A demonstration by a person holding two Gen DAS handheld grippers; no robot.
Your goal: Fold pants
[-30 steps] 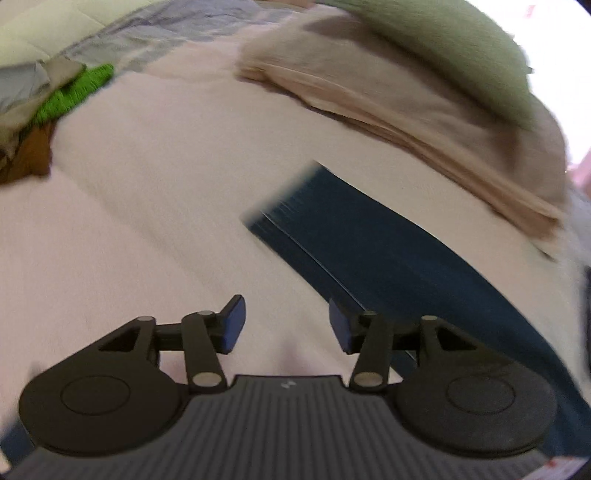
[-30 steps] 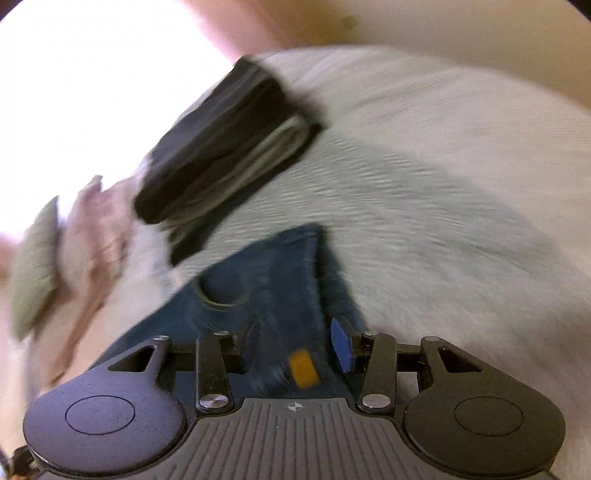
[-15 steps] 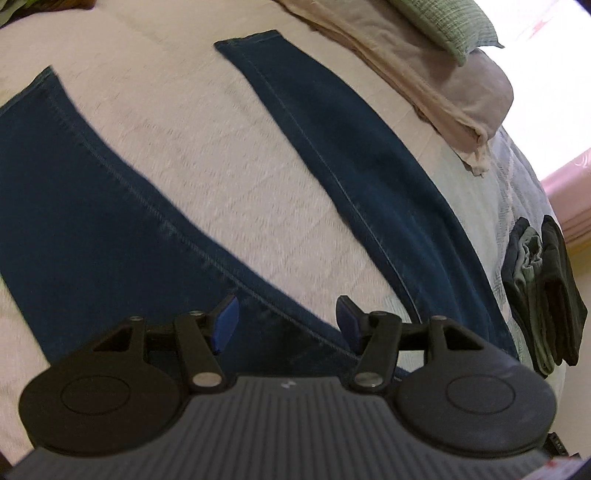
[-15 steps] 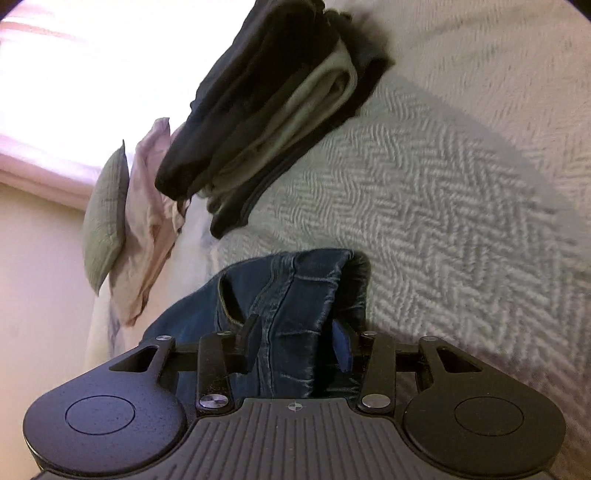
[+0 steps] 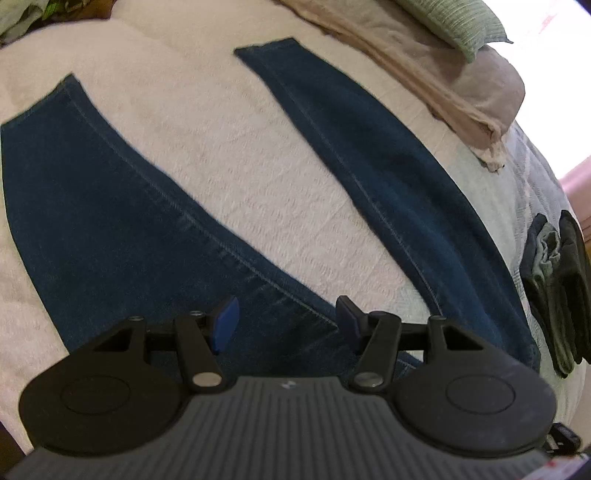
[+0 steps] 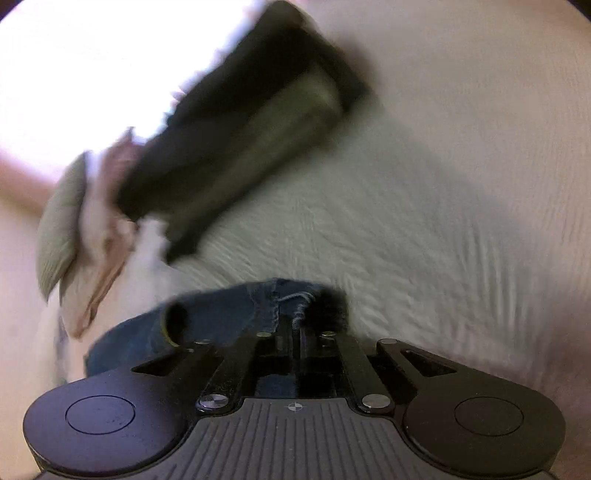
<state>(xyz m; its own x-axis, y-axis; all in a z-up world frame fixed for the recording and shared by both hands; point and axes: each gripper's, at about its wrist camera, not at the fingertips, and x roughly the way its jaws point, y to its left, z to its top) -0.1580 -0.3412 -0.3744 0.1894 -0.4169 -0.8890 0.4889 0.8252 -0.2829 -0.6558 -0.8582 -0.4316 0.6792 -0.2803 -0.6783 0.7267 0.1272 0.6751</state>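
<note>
My left hand-held gripper [image 5: 286, 325] hangs over the crotch area of the jeans [image 5: 110, 221], jaws roughly half open. Blue pads [image 5: 225, 323] sit apart with denim showing below the gap; I can't tell if they touch the fabric, and nothing is pinched.

My right hand-held gripper [image 6: 297, 332] is closed all the way, fingers meeting at the centre. A bunched edge of the jeans [image 6: 236, 310] at the waist end comes up right between the fingertips, frayed threads and a seam visible there, so it looks clamped on the denim. A dark pocket opening shows just left of the grip. This view is blurred.

Jeans position: spread flat on the bed [image 5: 240, 155], on a white textured cover. Both legs splay out in a V away from my left camera, one leg running to the upper left, the other [image 5: 388, 177] to the upper right, bare bedspread between them. Hems at the far ends lie flat.

Other stuff: beige folded cloth [image 5: 443, 85] with a green pillow [image 5: 458, 26] on top at the far right edge of the bed. A stack of dark and grey folded clothes [image 5: 557, 291] lies just beside the right leg's upper part, near the bed edge. The same stack [image 6: 236, 147] shows beyond the waist end in the right view.
</note>
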